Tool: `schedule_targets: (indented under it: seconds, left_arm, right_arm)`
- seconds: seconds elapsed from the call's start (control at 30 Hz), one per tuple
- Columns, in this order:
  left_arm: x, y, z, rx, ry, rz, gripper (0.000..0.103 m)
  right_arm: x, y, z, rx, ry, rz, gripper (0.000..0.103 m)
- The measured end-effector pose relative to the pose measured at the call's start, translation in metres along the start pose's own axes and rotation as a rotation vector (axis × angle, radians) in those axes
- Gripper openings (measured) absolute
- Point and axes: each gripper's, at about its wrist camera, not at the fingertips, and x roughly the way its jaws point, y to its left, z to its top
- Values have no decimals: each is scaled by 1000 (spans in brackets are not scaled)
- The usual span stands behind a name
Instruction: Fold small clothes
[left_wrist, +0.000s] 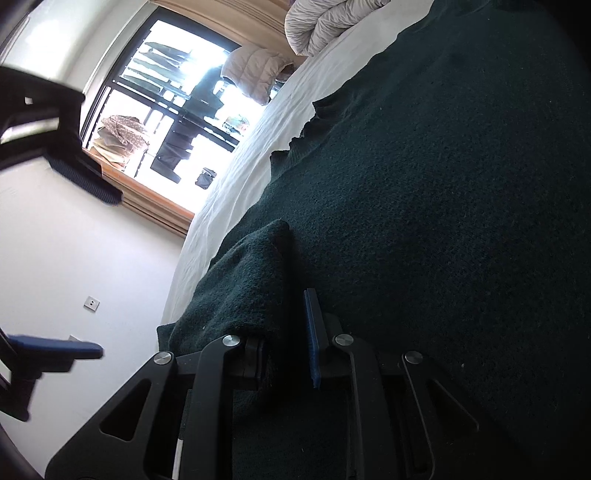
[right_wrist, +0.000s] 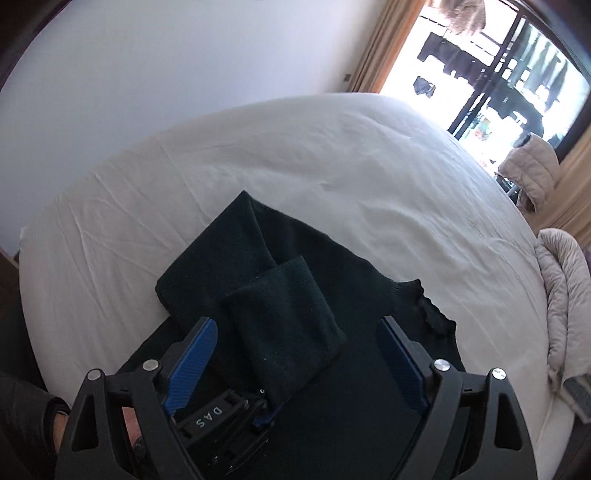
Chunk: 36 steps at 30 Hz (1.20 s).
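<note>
One sleeve (right_wrist: 284, 317) already lies folded across the dark green sweater (right_wrist: 332, 280) at lower centre of your white bed sheet (right_wrist: 332, 166); your left gripper (left_wrist: 284, 343) pinches that cuff, your right gripper (right_wrist: 299, 354) hangs spread above; remaining folds look undone

We see a bed (right_wrist: 332, 166) under a wrinkled white sheet (left_wrist: 236, 177), with a grey quilt (right_wrist: 565, 295) bunched at one side. Beyond it stands a white wall (right_wrist: 184, 66) bearing a socket (left_wrist: 91, 303), and a bright window (left_wrist: 177, 103) with clothes hanging outside.
</note>
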Motion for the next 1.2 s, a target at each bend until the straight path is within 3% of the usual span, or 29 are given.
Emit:
schedule_targets:
  seconds: [0.13, 0.3, 0.43, 0.57, 0.67, 0.9, 1.1, 1.2]
  left_arm:
    - [2, 2, 3, -18, -5, -18, 12]
    - [0, 1, 8, -27, -6, -33, 10]
    - [0, 2, 13, -33, -5, -41, 10]
    - [1, 4, 18, -34, -5, -46, 9]
    - [0, 4, 20, -34, -5, -46, 8]
    - [0, 9, 23, -44, -8, -47, 8]
    - [-1, 14, 26, -54, -16, -24, 9]
    - [2, 15, 28, -54, -8, -15, 9]
  right_arm:
    - [36, 32, 12, -149, 135, -10, 85]
    - [71, 48, 16, -214, 246, -58, 77]
    - [85, 39, 18, -186, 295, -95, 62]
    - [83, 36, 18, -168, 293, -87, 32]
    - [74, 28, 18, -132, 265, -75, 16]
    - [26, -35, -1, 117, 106, -12, 10]
    - [-4, -127, -74, 470, -63, 122, 10]
    - [-6, -155, -121, 644, -180, 194, 10]
